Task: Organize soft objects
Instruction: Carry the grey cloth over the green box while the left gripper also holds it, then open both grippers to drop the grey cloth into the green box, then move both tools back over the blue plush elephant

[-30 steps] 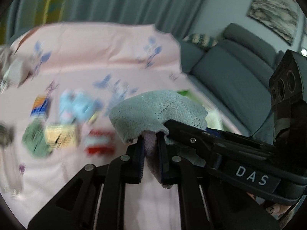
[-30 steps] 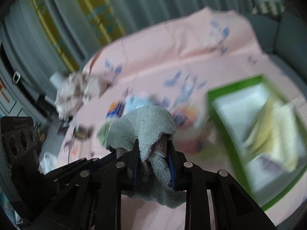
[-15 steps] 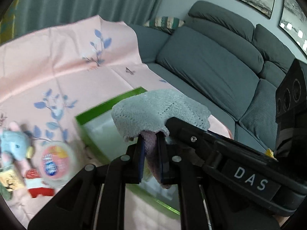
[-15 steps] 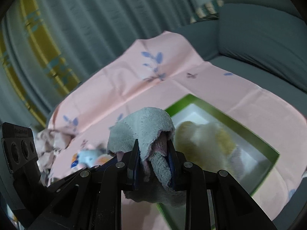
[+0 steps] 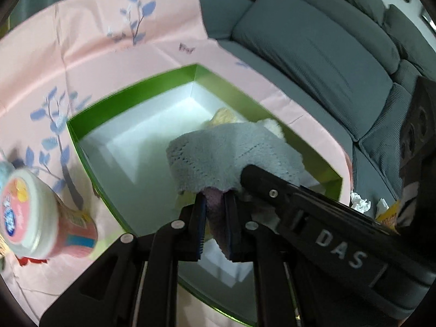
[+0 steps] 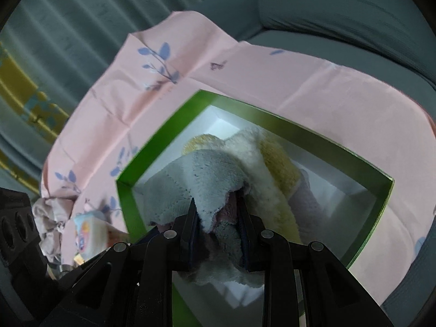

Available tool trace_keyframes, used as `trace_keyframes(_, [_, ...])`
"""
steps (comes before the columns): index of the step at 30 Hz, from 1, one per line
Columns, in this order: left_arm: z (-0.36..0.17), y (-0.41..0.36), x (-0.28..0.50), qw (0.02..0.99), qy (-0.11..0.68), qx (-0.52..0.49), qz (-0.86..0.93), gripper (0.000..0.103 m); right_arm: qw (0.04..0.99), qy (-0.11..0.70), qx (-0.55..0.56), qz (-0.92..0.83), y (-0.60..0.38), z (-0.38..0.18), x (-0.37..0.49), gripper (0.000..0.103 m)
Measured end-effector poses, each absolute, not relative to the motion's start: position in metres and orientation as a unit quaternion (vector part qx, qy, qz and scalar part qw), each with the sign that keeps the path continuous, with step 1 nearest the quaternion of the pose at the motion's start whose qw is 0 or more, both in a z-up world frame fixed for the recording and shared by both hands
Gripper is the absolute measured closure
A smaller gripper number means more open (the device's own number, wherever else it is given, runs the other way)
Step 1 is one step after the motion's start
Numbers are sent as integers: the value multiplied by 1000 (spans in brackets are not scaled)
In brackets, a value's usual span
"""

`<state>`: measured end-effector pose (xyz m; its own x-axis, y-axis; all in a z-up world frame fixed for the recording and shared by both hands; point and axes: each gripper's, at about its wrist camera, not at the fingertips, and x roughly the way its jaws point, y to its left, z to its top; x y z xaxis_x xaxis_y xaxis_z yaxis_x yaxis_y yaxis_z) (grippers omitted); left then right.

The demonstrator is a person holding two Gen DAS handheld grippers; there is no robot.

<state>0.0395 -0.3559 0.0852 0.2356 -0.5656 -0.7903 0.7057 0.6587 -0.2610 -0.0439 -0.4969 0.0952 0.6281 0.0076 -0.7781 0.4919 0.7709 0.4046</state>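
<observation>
Left wrist view shows the grey towel (image 5: 234, 158) in the middle of the frame, hanging over the open green box (image 5: 130, 95). The left gripper (image 5: 215, 226) pinches one fold of the towel tight between its two fingers. The right gripper (image 6: 218, 234) pinches another fold of the same towel, seen low in the middle of the right wrist view. Its jaws stand a little wider, because the fold there is thicker.

The towel is not in the box yet. Both grippers hold it just above the white inside. It looks like the carrying part is nearly done, and the letting go is left.

One yellow and cream towel (image 6: 272, 163) already lies in the box, toward the right side. Something pale purple (image 6: 305, 193) lies beside it, but it is hard to tell what it is.

Outside the box, on the pink cloth (image 5: 95, 41), more things wait. A pink tub with a white lid (image 5: 30, 212) stands at the lower left of the left wrist view. A crumpled cloth (image 6: 49, 218) lies at the far left of the right wrist view.

Counted: one grey towel, one green box, one yellow towel, one tub, one crumpled cloth, two grippers. A grey sofa (image 5: 313, 41) sits at the upper right.
</observation>
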Motion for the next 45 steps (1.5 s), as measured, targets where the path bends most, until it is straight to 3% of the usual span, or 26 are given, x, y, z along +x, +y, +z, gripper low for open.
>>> trace_keyframes(12, [83, -357, 36, 777, 472, 66, -412, 90, 833, 430, 310, -161, -503, 87, -42, 74])
trace_keyframes(13, [86, -355, 35, 778, 469, 63, -414, 88, 834, 428, 308, -164, -503, 88, -43, 72])
trace_keyframes(15, [94, -351, 33, 783, 462, 65, -412, 83, 836, 426, 300, -174, -502, 92, -47, 53])
trace_keyframes(18, [107, -340, 31, 792, 449, 65, -408, 54, 841, 414, 295, -187, -501, 102, -54, 31])
trace_keyframes(19, [111, -335, 30, 797, 442, 65, -406, 41, 844, 407, 296, -185, -501, 105, -56, 29])
trace_keyframes(20, [115, -330, 29, 802, 435, 64, -404, 35, 849, 398, 298, -179, -500, 110, -59, 25])
trace_keyframes(23, [129, -311, 25, 817, 418, 65, -393, 22, 860, 383, 291, -169, -492, 122, -64, 17])
trace_keyframes(26, [138, -289, 24, 825, 410, 50, -386, 16, 872, 374, 274, -161, -480, 133, -65, 14])
trace_keyframes(33, [154, -231, 18, 846, 398, 13, -355, 4, 892, 363, 240, -118, -446, 153, -64, 9])
trace_keyframes(45, [152, -114, 11, 888, 389, -31, -241, 3, 910, 373, 170, -59, -382, 161, -54, 9])
